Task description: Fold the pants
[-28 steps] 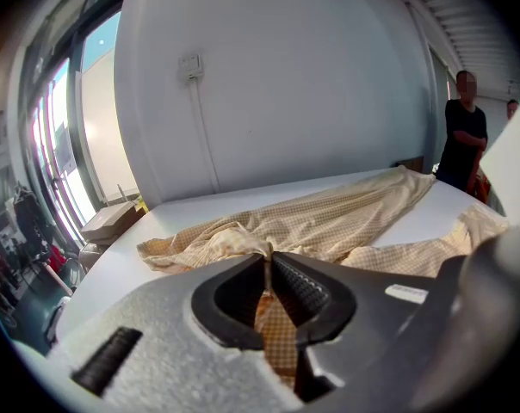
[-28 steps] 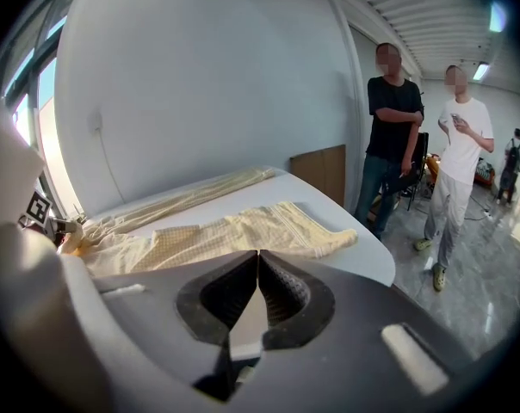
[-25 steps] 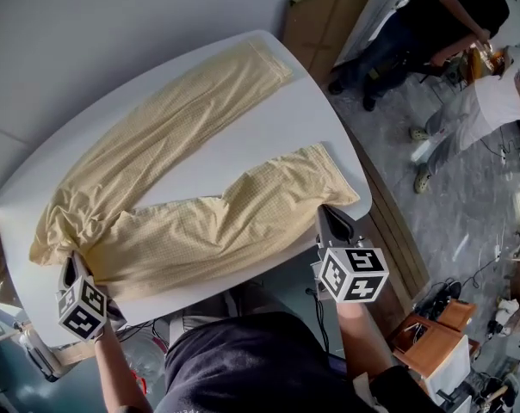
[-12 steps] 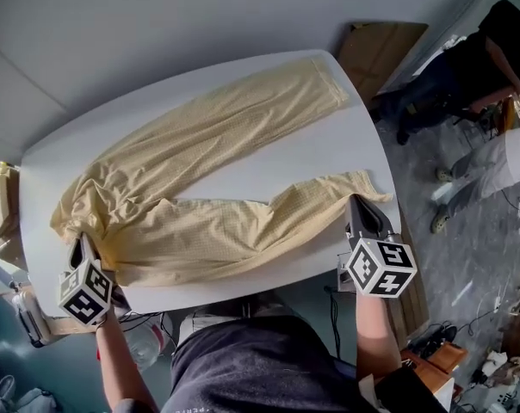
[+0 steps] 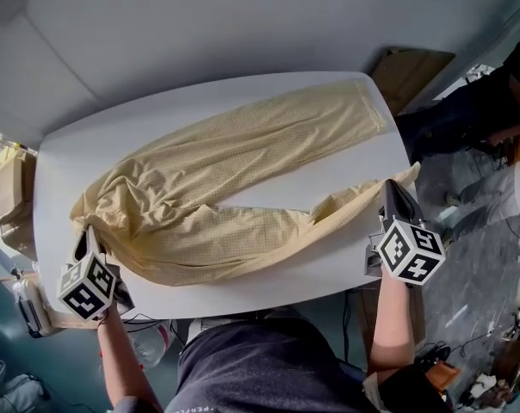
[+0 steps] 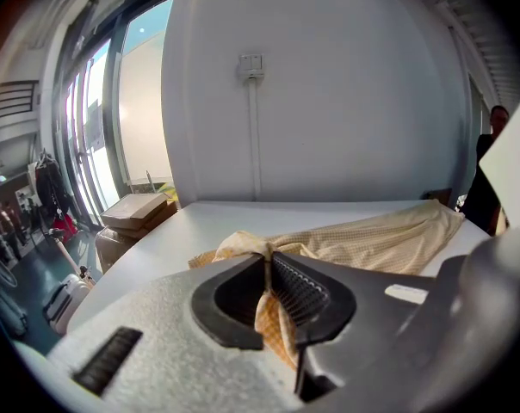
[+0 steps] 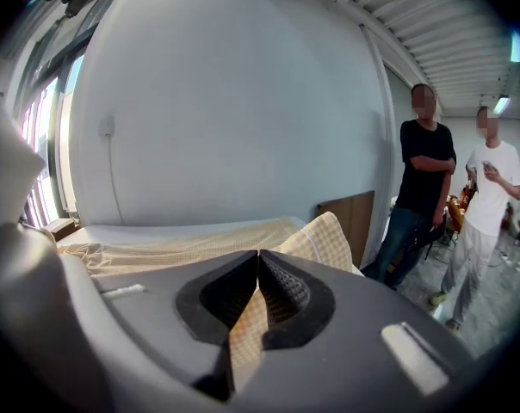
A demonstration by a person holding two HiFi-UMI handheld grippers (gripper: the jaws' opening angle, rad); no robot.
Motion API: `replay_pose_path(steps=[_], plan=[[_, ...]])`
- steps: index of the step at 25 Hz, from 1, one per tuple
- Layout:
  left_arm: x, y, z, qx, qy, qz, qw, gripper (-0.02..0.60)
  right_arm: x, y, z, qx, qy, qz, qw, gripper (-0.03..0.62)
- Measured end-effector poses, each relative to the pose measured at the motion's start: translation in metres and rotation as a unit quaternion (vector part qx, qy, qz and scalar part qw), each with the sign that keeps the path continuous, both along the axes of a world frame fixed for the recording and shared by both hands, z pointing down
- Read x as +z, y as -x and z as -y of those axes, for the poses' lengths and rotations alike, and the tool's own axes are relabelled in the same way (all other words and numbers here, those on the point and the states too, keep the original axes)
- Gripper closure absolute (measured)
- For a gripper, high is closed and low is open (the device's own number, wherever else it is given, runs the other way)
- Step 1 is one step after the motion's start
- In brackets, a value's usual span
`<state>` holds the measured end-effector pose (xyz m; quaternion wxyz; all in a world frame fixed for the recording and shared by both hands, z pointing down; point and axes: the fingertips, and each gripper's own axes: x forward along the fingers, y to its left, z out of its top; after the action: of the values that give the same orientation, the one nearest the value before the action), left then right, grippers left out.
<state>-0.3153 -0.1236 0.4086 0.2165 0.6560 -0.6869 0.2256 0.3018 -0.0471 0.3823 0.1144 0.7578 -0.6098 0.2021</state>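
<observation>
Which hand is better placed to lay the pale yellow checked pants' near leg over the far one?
Probably the right gripper: it is shut on the near leg's hem, raised at the white table's edge. The left gripper only pinches the pale yellow checked pants' waist end.

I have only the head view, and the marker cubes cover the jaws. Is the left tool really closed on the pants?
Observer: Yes. In the left gripper view, the left tool has its jaws shut on a bunched fold of the yellow pants.
Operator: And the right tool?
Observer: The right tool is shut on a flat, checked strip of a leg end; the cloth hangs below the jaws.
Operator: Who is near on the right side?
Observer: Two people stand beyond that tool: a person in black with folded arms and a person in white.
</observation>
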Motion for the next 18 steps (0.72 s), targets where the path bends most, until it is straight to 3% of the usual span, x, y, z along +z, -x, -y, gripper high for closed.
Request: replay_pose_path(steps=[8, 18], plan=[[0.007, 0.035, 0.016, 0.011, 0.014, -0.014, 0.9998, 0.554, -0.024, -0.002, 0.033, 0.026, -0.012, -0.036, 0.999, 0.588], [0.004, 0.061, 0.024, -0.051, 0.027, -0.008, 0.9983, 0.554, -0.038, -0.037, 0.097, 0.01, -0.006, -0.054, 0.998, 0.587]])
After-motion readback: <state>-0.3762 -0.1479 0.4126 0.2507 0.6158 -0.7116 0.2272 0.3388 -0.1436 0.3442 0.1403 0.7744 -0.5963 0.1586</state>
